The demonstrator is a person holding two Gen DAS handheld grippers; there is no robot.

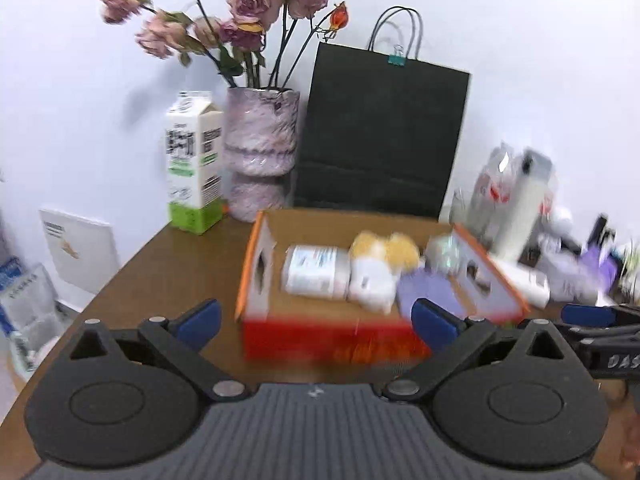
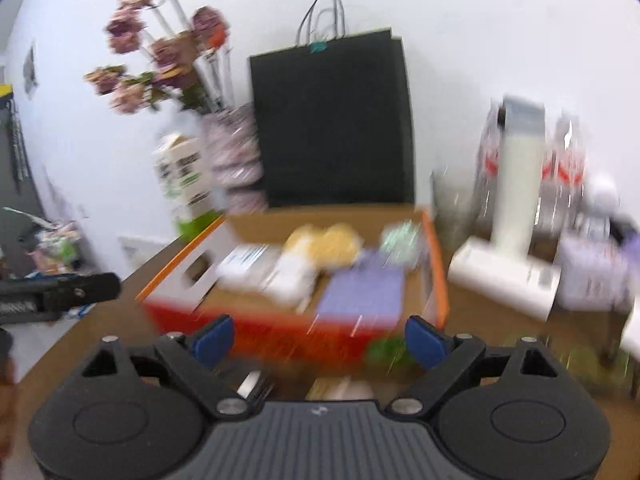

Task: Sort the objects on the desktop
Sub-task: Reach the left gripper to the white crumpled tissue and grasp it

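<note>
cardboard box (image 1: 360,312) of sorted items just ahead of left tool (image 1: 316,320), right tool (image 2: 318,338), both spread, empty

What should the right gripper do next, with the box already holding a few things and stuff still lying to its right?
Probably swing the right gripper rightward toward the white tube lying on the table beside the cardboard box. Both grippers are open and empty, the box already holds a white bottle and a purple packet, and loose clutter remains outside it. The view is blurred, so go slowly.
</note>
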